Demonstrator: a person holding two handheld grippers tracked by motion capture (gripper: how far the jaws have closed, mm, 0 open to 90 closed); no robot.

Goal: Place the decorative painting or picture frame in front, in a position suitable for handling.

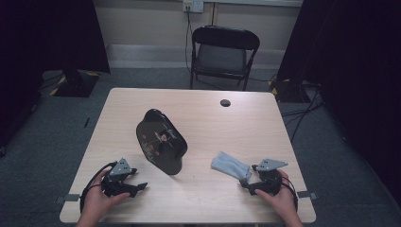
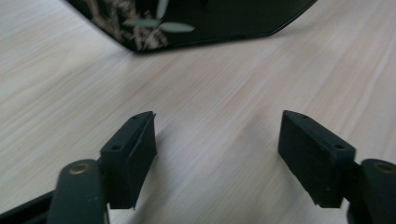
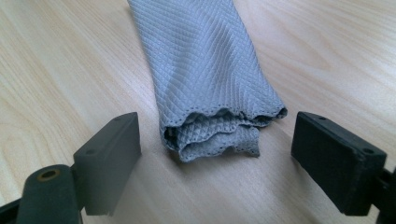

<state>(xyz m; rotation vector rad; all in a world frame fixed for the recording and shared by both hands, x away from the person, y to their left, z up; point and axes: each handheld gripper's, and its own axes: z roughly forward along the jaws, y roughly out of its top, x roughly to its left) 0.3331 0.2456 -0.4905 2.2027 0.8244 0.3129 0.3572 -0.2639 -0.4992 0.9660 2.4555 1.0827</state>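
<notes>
A: From the high view, what's laid out?

B: A pale wooden tabletop (image 1: 198, 113); a glossy black tray with a painted plant motif (image 1: 161, 141) lies left of centre, while a folded grey waffle-weave cloth (image 1: 230, 165) lies near the right, well apart from it; the left gripper (image 1: 137, 187) rests at the near left, just short of the tray's near edge, and the right gripper (image 1: 244, 183) sits at the near right with its tips just beside the cloth.

A: And the left gripper view?

B: Its jaws stand partly apart with bare wood between them; nothing is held; the tray's near edge (image 2: 187, 28) lies farther ahead, untouched.

A: The right gripper view?

B: The jaws stand wide, one on each side of the cloth's near folded end (image 3: 215, 130); the pads are clear of the fabric, so there's no grip yet.

A: Which step would you call this?

B: I'd judge it the approach to picking up the cloth, probably to wipe the tray; nothing has been lifted yet.

A: What does the next move call for?

B: Easing the right gripper a touch farther over the layered hem, low to the tabletop, then closing on all the layers at once; the left gripper would likely need to steady the tray's edge.
</notes>
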